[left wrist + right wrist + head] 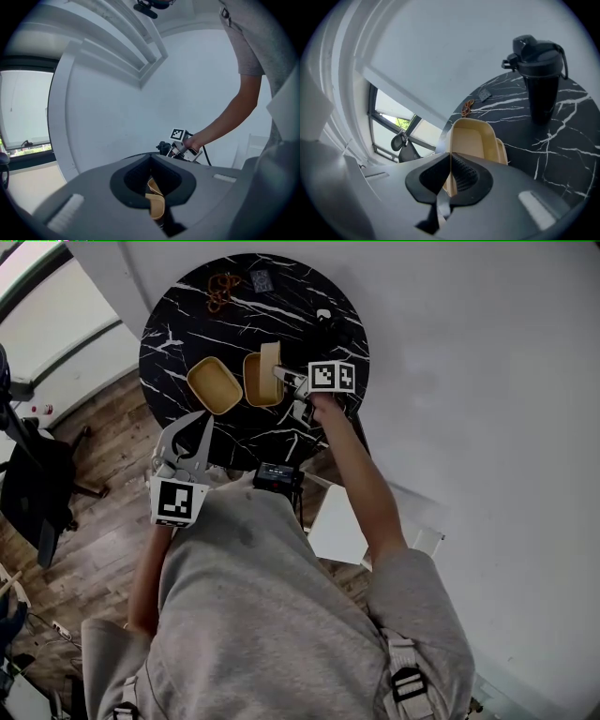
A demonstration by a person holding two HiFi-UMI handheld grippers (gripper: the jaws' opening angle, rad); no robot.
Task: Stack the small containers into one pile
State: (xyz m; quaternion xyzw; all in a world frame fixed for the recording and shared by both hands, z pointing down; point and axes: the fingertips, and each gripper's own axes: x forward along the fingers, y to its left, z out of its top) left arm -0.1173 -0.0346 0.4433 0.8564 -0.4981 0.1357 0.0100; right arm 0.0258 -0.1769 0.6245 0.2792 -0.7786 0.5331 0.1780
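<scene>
Container stacking: first nesting in hand, no pile made yet.
Containers, 3, tan. The held container (271, 360) stands on edge, its wall clenched in the right claw (283, 375), at the 3 o'clock rim of the second container (253, 385), near the centre of the table (169, 343). The third container (214, 384) lies loose toward 8 o'clock and is judged yet to be added. Left claw (190, 435) is closed on nothing, off the rim at 7 o'clock. Bottle (325, 320), 1, at 2 o'clock; cord (222, 289), 1, at 11; card (262, 279), 1, at 12. Claws, 2.
</scene>
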